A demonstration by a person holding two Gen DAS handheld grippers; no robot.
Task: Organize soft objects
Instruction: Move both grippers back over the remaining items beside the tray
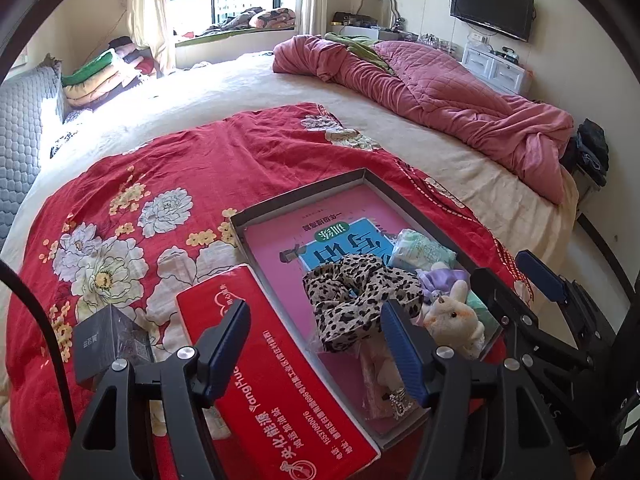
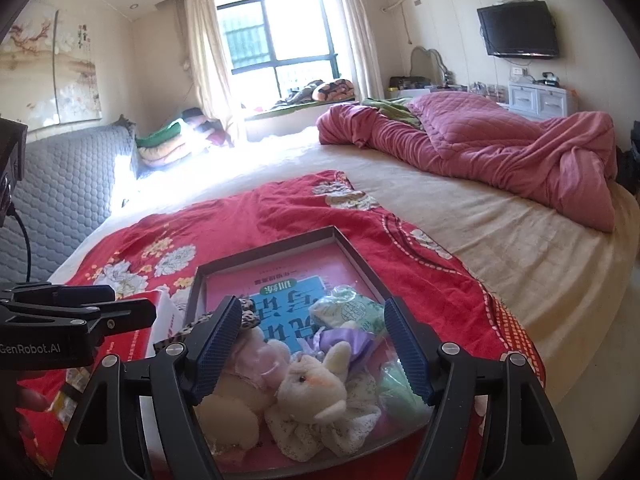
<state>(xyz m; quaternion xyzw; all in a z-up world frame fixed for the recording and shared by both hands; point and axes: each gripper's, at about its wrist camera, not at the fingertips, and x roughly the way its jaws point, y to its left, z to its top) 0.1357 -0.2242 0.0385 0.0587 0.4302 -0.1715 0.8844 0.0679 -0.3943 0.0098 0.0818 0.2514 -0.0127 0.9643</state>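
Red floral cloth spread over a cream bed — on it a shallow grey tray holding a pink book, leopard scrunchie, cream plush rabbit, lilac scrunchie and pale green packet. Red box touches the tray's left side; small black box further left. Left hand-held gripper — jaws wide, nothing clamped. Right hand-held gripper likewise wide, empty, above the plush. Room: rumpled pink quilt, grey quilted headboard, curtained window, wall television, white drawers.
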